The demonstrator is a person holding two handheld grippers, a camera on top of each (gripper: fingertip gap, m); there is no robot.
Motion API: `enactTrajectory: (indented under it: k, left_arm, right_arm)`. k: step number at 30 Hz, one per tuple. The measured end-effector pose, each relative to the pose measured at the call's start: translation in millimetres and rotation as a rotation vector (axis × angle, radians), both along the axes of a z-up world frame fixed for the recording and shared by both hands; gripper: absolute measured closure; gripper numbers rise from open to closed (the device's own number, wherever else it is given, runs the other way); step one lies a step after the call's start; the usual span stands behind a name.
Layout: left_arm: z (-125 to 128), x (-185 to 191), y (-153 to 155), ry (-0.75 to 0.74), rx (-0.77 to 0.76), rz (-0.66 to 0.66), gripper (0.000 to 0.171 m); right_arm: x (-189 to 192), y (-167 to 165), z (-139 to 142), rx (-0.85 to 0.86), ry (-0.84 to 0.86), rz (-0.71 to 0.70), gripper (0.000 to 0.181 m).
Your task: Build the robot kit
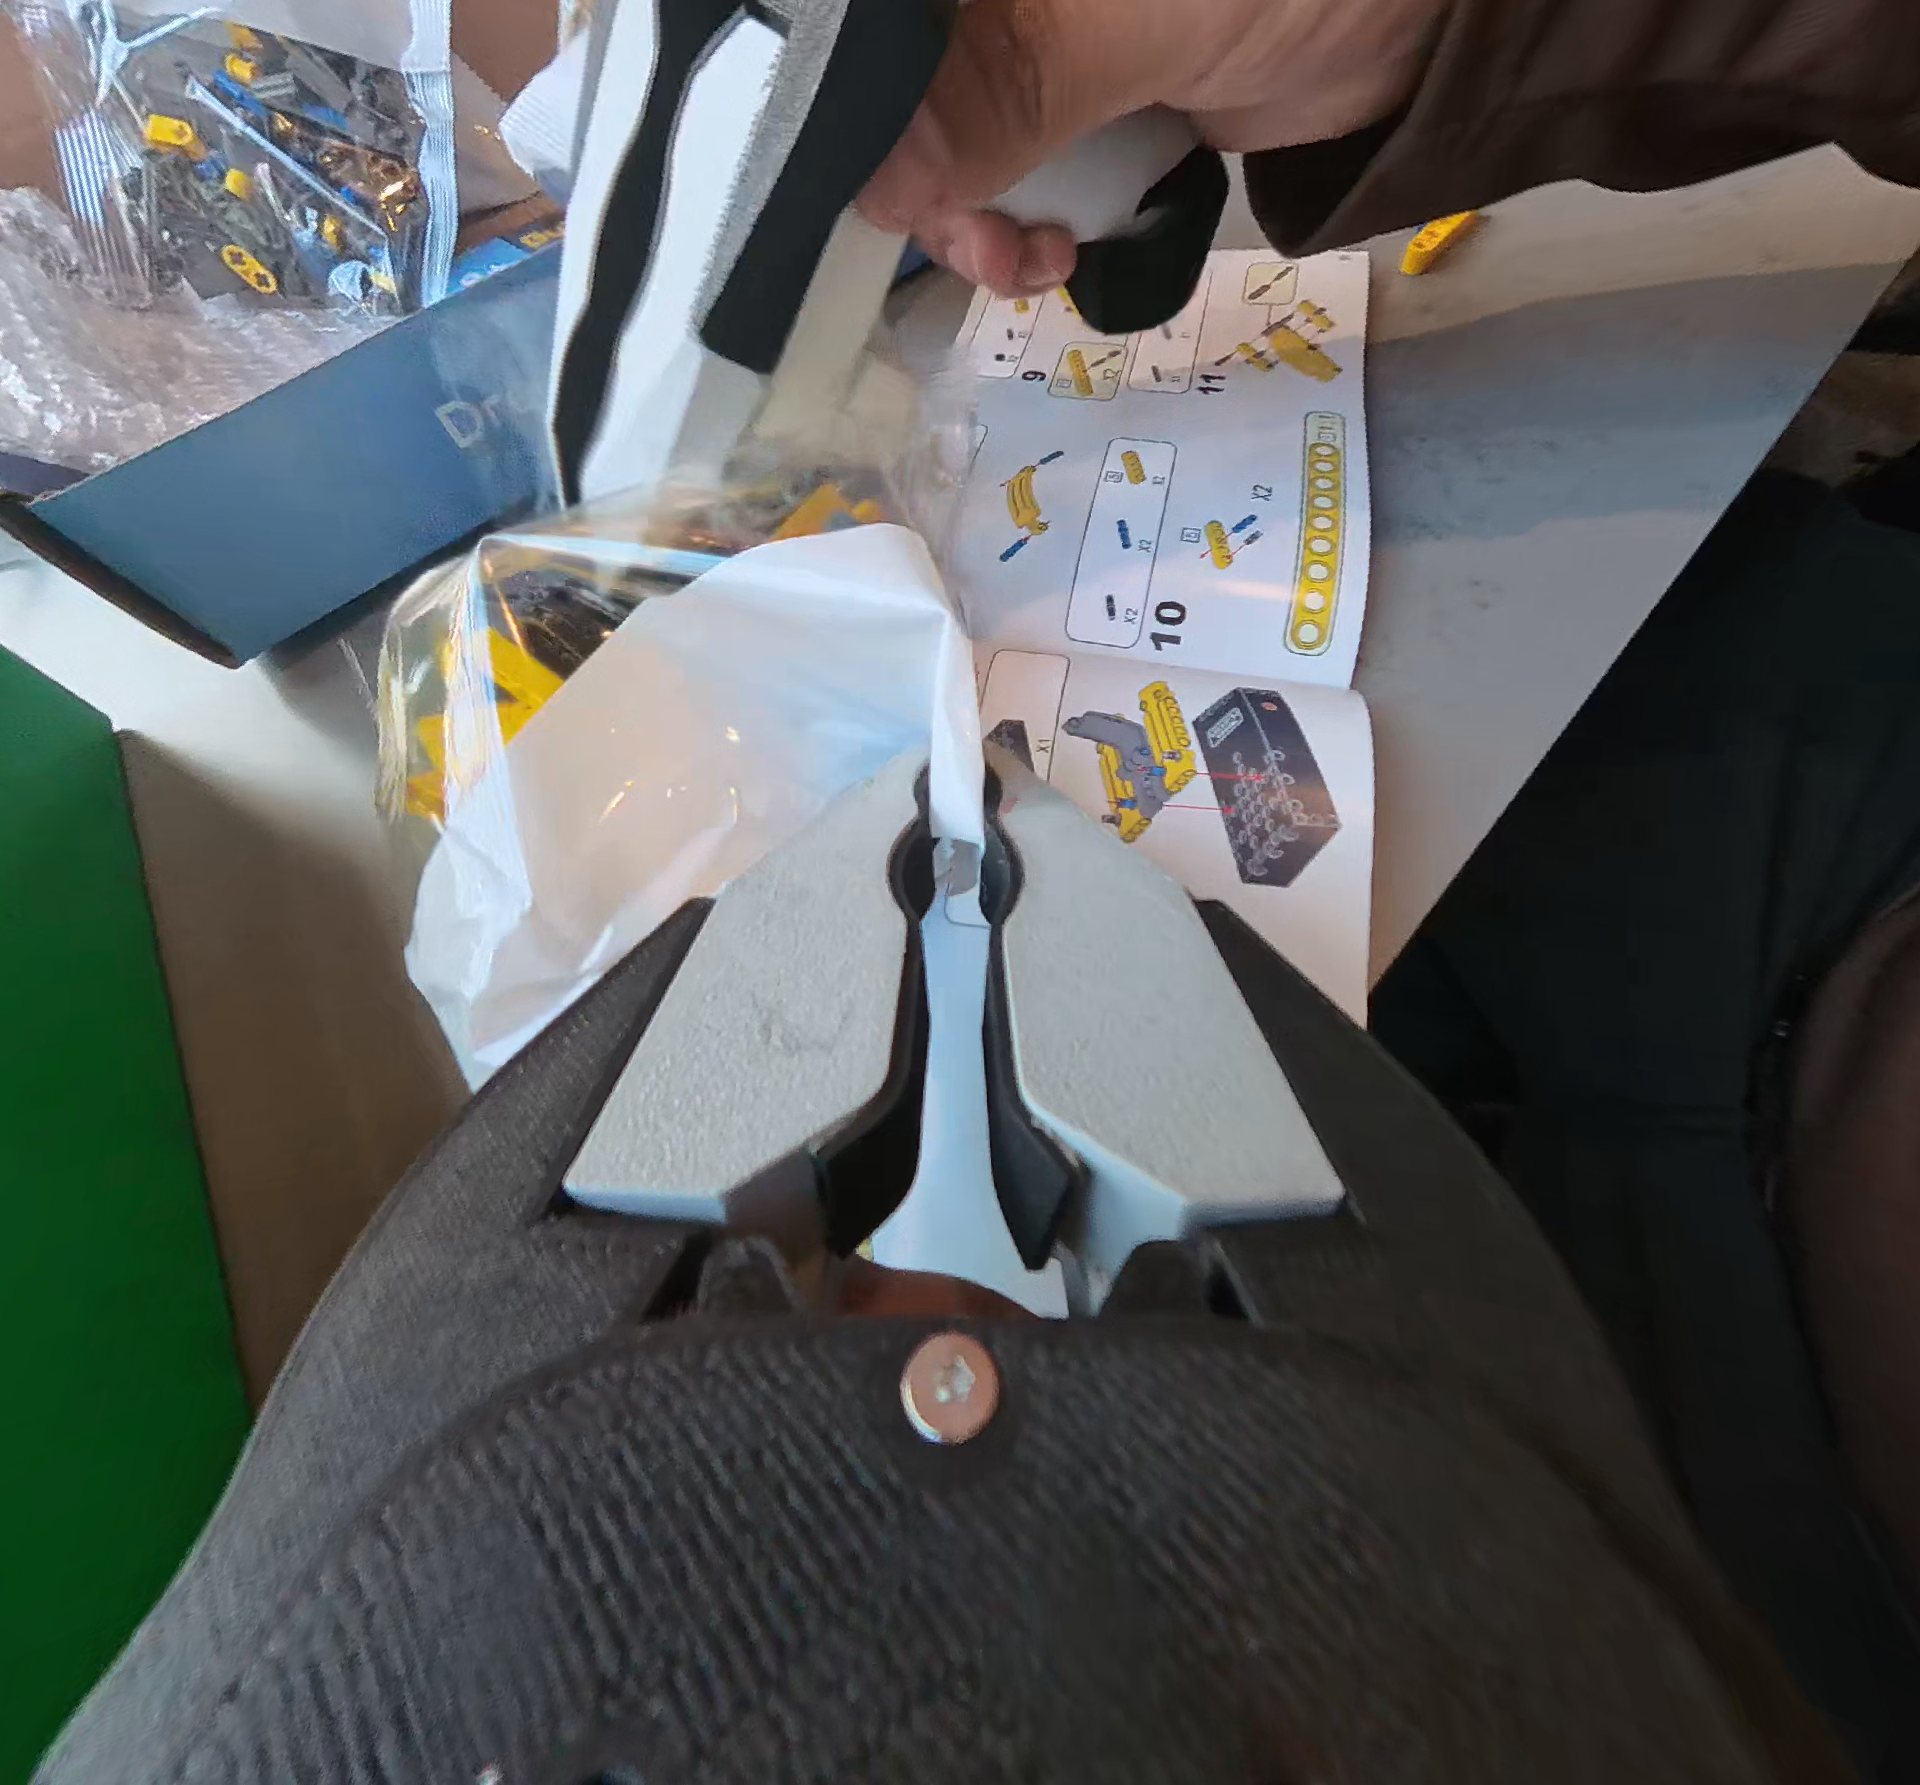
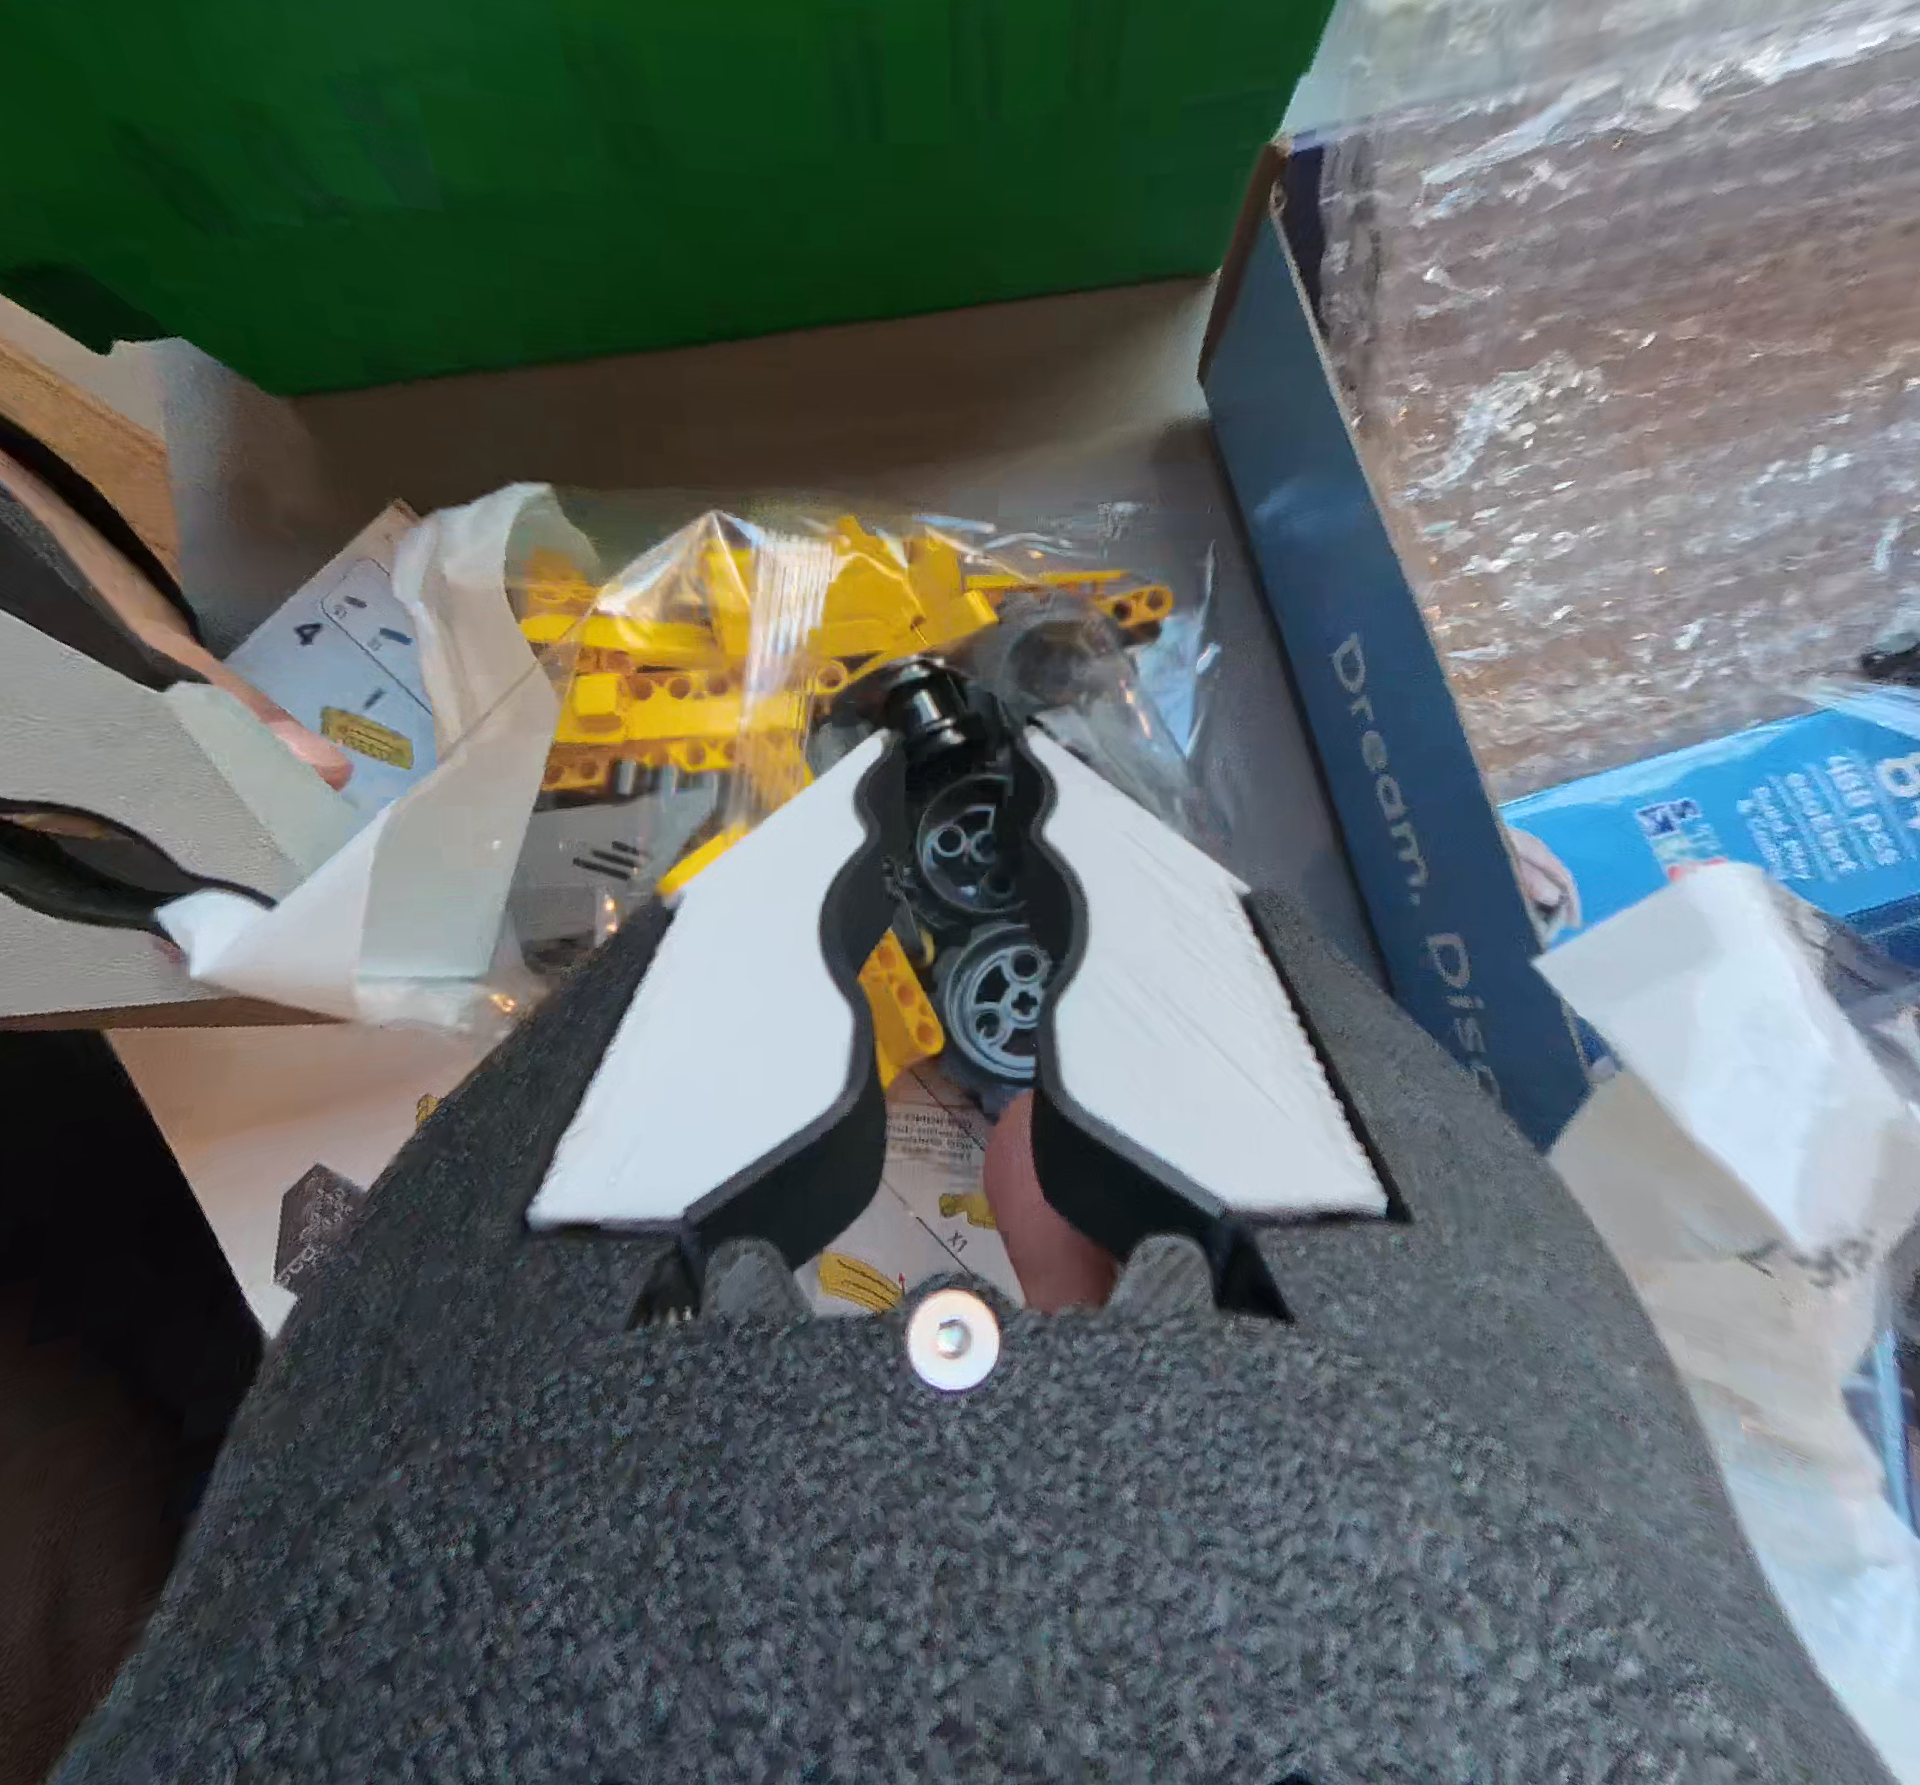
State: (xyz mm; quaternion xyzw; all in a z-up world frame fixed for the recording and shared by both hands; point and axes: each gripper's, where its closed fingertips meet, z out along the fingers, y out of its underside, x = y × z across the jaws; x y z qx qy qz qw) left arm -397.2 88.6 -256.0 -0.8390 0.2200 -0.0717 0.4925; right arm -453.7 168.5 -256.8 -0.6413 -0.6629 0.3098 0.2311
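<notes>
Your left gripper [image 1: 961, 800] had its grey fingers [image 1: 790, 997] pressed together on the white printed edge of the clear plastic bag of yellow and black building-toy parts [image 1: 665, 727], pinched right at the tips. The bag sat on the pale tabletop [image 1: 1558, 405], partly over the open instruction booklet [image 1: 1226, 530], just beside the dark blue cardboard box [image 1: 312, 499]. Your right gripper [image 2: 956, 738] had its white fingers [image 2: 758, 997] nearly closed over the far end of the same bag [image 2: 790, 634]; tips looked drawn together on the film near a black round part [image 2: 925, 696], but I couldn't tell for sure whether they gripped it. Grey wheel hubs [image 2: 997, 997] showed in the gap between the fingers. In the left wrist view your right hand [image 1: 1143, 52] was wrapped around that gripper's handle above the booklet. A second bag of mixed parts [image 1: 260, 135] and bubble wrap [image 2: 1662, 333] lay in the blue box. Green box wall [image 2: 623, 125] stood behind the bag. One loose yellow piece [image 1: 1439, 241] lay on the table, well apart.
</notes>
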Motion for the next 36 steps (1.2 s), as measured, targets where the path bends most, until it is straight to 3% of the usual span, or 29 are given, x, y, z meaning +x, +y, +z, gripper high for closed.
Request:
enactTrajectory:
  k: [3, 7, 10, 13, 15, 17, 19, 23, 25, 28, 32, 36]
  left_arm:
    - [-0.6, -3.7, -2.8, -0.012, -0.034, 0.015, 0.166]
    - [31.8, -7.5, -7.1, -0.108, 0.01, 0.029, 0.137]
    - [56.3, -32.2, -2.9, -0.101, 0.071, 0.176, 0.103]
    - [42.7, -44.0, 0.2, -0.05, 0.022, 0.247, 0.074]
    - [18.5, -39.5, 0.8, -0.072, -0.086, 0.25, 0.055]
    - [-6.6, -46.9, 1.5, 0.025, -0.157, 0.284, 0.046]
    - [-22.1, -50.0, 0.7, 0.128, -0.182, 0.276, 0.049]
    - [-17.6, -55.3, 3.1, 0.136, -0.121, 0.275, 0.096]
    - [-12.1, -55.2, 3.3, 0.074, -0.094, 0.262, 0.115]
    - [-13.7, -52.9, 3.4, 0.014, -0.09, 0.243, 0.125]
    - [-15.9, -51.3, 3.1, 0.049, -0.075, 0.223, 0.134]
    - [-15.0, -53.0, 1.2, 0.008, -0.086, 0.222, 0.147]
  right_arm:
    - [9.3, 0.0, -11.6, 0.01, -0.08, 0.017, 0.152]
    - [24.9, 0.6, -18.6, 0.153, -0.142, 0.054, 0.166]
    - [22.8, -2.6, -11.0, 0.155, -0.088, 0.056, 0.162]
    - [16.6, -9.3, -0.8, 0.084, -0.019, 0.074, 0.152]
    - [13.0, -13.7, 3.9, 0.042, 0.019, 0.094, 0.151]
    - [9.8, -20.2, 7.8, 0.017, 0.057, 0.134, 0.15]
    - [8.1, -27.4, 11.1, 0.008, 0.08, 0.17, 0.153]
    - [7.0, -34.7, 12.3, 0.036, 0.09, 0.211, 0.16]
    - [-1.2, -28.3, 18.4, 0.059, 0.133, 0.163, 0.151]
    - [-9.5, -28.7, 13.1, 0.074, 0.107, 0.167, 0.153]
    - [-17.0, -25.6, -12.0, 0.131, -0.002, 0.161, 0.159]
    - [-17.5, -19.1, -10.8, 0.192, -0.001, 0.137, 0.16]
